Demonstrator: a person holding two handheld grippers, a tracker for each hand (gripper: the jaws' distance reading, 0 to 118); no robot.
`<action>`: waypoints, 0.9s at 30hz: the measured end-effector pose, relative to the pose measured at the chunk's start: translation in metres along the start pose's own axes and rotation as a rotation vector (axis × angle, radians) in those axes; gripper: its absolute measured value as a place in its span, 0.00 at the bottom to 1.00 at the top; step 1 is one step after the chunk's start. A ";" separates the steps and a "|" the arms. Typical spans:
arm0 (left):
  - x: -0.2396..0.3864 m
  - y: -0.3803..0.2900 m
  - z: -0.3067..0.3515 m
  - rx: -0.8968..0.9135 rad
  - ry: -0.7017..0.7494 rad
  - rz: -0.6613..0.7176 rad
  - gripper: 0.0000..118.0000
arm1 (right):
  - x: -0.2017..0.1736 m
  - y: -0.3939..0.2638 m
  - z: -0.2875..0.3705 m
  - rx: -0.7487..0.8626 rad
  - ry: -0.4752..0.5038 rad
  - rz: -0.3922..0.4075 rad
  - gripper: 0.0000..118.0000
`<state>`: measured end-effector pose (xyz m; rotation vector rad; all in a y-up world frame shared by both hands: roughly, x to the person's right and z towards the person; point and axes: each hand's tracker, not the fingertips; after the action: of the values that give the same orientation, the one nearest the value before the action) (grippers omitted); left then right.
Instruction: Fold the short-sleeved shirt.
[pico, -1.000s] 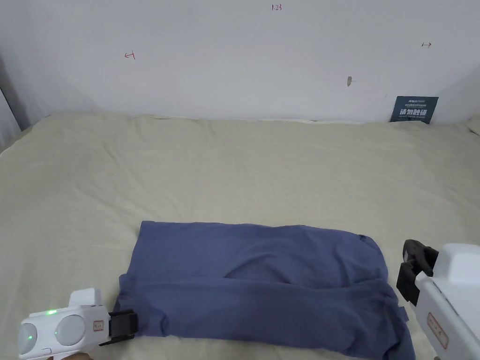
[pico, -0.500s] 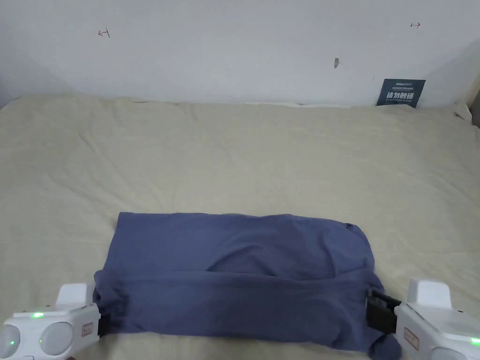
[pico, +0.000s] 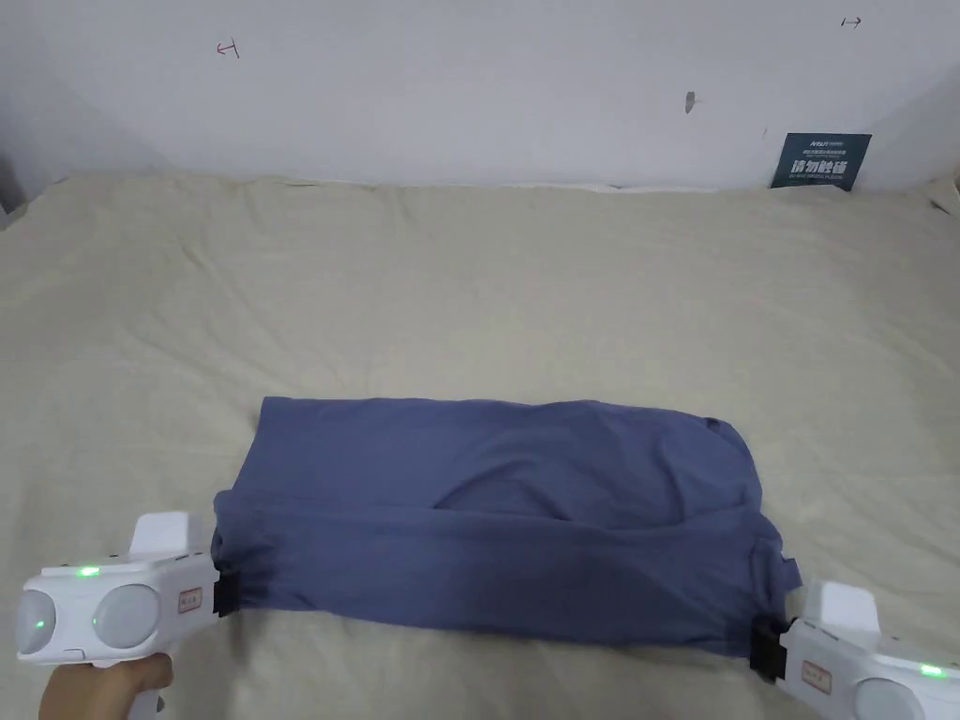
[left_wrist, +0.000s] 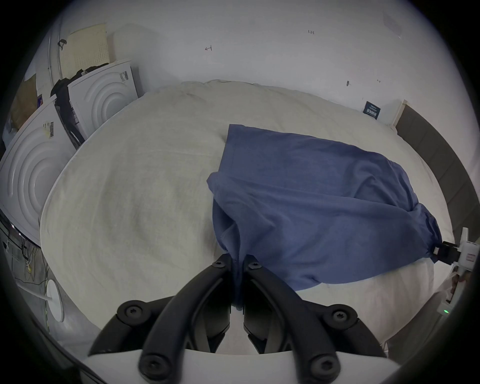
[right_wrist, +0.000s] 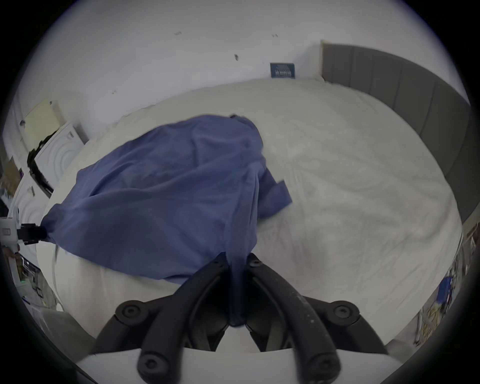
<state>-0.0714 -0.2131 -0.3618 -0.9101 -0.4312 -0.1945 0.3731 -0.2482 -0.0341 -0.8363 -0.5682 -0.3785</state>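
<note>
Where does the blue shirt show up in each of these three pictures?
Head view: blue shirt lies low and centred on the bed.
Left gripper view: blue shirt spreads right of centre.
Right gripper view: blue shirt spreads left of centre.
Shared landmark: the dark sign against the wall.

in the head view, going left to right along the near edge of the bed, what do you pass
left gripper → blue shirt, stretched between the two → right gripper
</note>
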 end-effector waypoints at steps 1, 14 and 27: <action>-0.003 0.000 0.002 0.001 -0.002 0.005 0.07 | 0.001 0.002 0.006 0.006 0.003 -0.004 0.10; -0.027 -0.061 0.024 -0.085 0.002 0.042 0.07 | 0.019 -0.057 0.044 -0.044 0.022 -0.019 0.10; -0.014 -0.062 0.024 -0.096 0.084 0.068 0.76 | -0.004 -0.040 0.069 0.027 -0.041 -0.022 0.62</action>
<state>-0.1122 -0.2317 -0.3107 -1.0051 -0.3144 -0.1922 0.3264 -0.2185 0.0237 -0.8139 -0.6198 -0.3740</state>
